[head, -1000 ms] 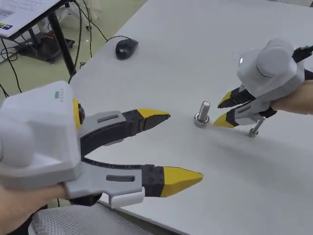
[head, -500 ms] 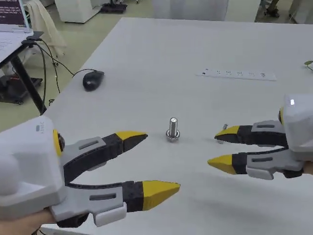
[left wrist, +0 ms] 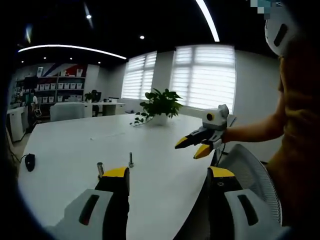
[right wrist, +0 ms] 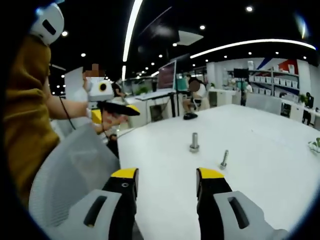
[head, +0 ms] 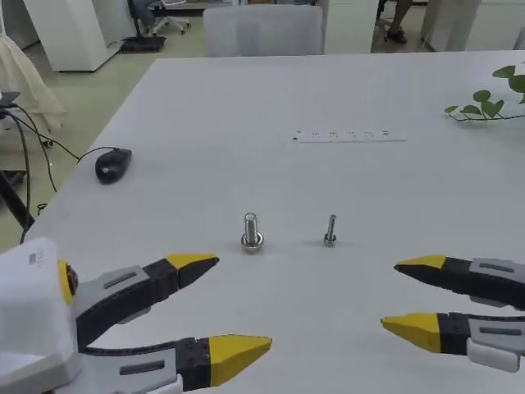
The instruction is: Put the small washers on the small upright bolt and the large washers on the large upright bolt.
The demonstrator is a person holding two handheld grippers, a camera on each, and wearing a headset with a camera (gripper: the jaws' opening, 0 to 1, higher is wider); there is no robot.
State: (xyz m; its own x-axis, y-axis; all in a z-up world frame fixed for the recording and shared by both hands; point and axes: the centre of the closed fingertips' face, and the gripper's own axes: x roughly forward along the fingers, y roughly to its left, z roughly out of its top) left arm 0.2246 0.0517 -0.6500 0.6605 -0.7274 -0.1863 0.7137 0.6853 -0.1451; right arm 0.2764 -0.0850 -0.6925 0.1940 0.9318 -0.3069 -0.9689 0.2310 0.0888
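Two steel bolts stand upright mid-table: the large bolt (head: 251, 232) with a wider ring at its base, and the thin small bolt (head: 330, 231) to its right. My left gripper (head: 220, 305) is open at the near left, well short of the bolts, nothing between its yellow tips. My right gripper (head: 402, 294) is open at the near right, also empty. In the left gripper view the large bolt (left wrist: 100, 169) and small bolt (left wrist: 130, 160) stand beyond my left gripper (left wrist: 169, 174). The right gripper view has the large bolt (right wrist: 194, 142) and small bolt (right wrist: 224, 159) ahead of my right gripper (right wrist: 167, 175).
A black mouse (head: 113, 164) with its cable lies at the table's left edge. A white power strip (head: 350, 135) lies farther back and a leafy sprig (head: 490, 98) at the far right. A grey chair (head: 262, 29) stands behind the table.
The head camera has tilted up. My right gripper has drawn back from beside the bolts toward the near right. The left gripper stays open at the near left.
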